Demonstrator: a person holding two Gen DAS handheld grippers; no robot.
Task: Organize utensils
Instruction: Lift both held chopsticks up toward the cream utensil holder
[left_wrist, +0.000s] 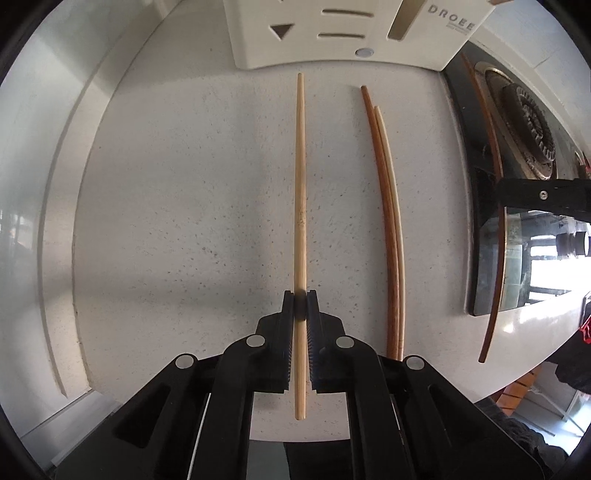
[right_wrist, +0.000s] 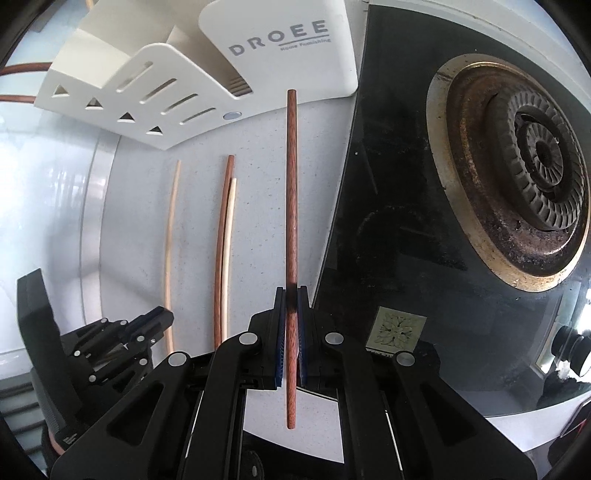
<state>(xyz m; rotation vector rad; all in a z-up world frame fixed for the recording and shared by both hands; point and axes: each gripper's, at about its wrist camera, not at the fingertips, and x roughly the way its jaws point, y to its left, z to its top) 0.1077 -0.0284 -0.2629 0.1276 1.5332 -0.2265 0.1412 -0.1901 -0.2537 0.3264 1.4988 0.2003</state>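
Note:
My left gripper (left_wrist: 300, 300) is shut on a light bamboo chopstick (left_wrist: 300, 177) that points toward the white DROEE utensil holder (left_wrist: 332, 33). My right gripper (right_wrist: 291, 295) is shut on a dark brown chopstick (right_wrist: 291, 184), also pointing toward the holder (right_wrist: 207, 74). A dark and a light chopstick lie side by side on the speckled counter (left_wrist: 388, 221), also seen in the right wrist view (right_wrist: 225, 251). The left gripper (right_wrist: 147, 325) with its light chopstick (right_wrist: 170, 240) shows in the right wrist view; the right gripper's dark chopstick (left_wrist: 493, 221) shows in the left.
A black glass hob (right_wrist: 388, 184) with a rusty gas burner (right_wrist: 524, 177) lies right of the counter (right_wrist: 258, 147). The stainless sink rim (left_wrist: 55, 221) is at the left. Brown chopsticks stick out of the holder's far side (right_wrist: 22, 70).

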